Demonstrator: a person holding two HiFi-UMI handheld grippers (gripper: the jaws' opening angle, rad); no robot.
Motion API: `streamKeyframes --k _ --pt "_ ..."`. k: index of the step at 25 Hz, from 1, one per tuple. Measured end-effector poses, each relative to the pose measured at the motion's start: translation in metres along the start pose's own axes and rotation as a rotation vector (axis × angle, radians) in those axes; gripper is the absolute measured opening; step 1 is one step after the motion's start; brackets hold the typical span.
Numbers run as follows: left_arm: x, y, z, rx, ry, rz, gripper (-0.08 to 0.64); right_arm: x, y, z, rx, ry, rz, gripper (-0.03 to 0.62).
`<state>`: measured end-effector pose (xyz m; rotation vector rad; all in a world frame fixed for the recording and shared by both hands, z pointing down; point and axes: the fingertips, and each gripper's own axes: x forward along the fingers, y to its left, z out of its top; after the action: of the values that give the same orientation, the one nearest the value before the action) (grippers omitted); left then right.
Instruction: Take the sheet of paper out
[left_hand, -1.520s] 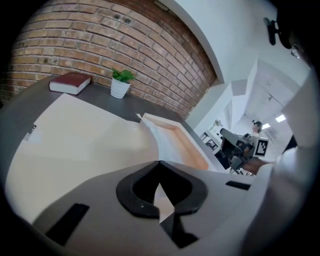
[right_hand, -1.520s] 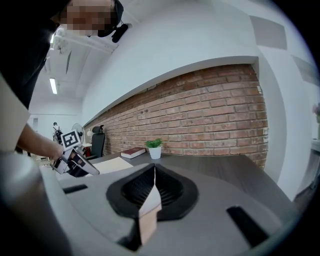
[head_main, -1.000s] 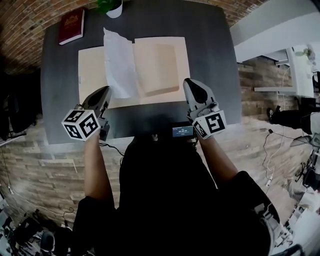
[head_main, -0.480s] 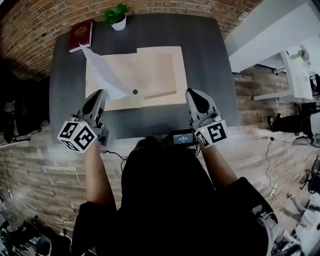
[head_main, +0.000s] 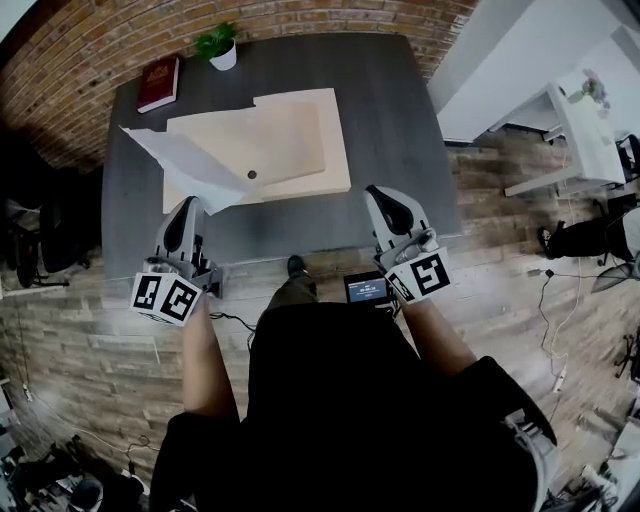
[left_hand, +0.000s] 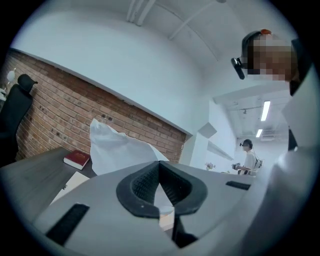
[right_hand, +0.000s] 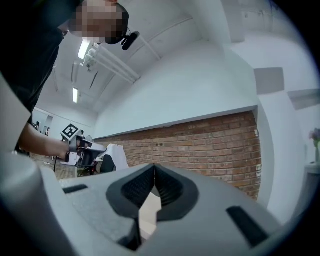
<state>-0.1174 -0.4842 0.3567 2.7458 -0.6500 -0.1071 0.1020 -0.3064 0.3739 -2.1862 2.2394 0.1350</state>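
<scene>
Left tongs (head_main: 187, 205) clenched on corner of sheet of paper (head_main: 185, 160). Sheet hangs slanted above beige folder (head_main: 295, 140) on worktop (head_main: 385, 120). Right tongs (head_main: 385, 197) clenched, empty.

Risk: thin corner grip slips or tears if sheet edge snags folder. Limp sheet may crease.

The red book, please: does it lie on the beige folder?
No, the red book lies on the bare dark table, apart from the beige folder.
</scene>
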Motion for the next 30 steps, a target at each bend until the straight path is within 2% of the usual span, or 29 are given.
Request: streamKeyframes --k 5,11,15,20,30 --pt "-0.043 -0.057 -0.013 0.077 -0.113 0.042 -0.008 -0.065 0.009 -0.002 0.004 0.015 0.007 0.006" --pt "-0.099 -0.111 -0.041 0.207 -0.180 0.133 -0.008 -0.136 0.033 -0.004 0.016 0.024 0.028 0.006" --pt "-0.135 -0.134 -0.055 0.223 -0.178 0.168 -0.008 -0.172 0.052 -0.009 0.028 0.030 0.041 0.007" --pt "-0.171 -0.160 -0.069 0.226 -0.146 0.173 -0.008 -0.208 0.069 -0.016 0.050 0.039 0.041 0.006" --pt "-0.220 -0.183 -0.084 0.225 -0.119 0.103 -0.008 -0.241 0.105 -0.019 0.044 0.051 -0.010 0.006"
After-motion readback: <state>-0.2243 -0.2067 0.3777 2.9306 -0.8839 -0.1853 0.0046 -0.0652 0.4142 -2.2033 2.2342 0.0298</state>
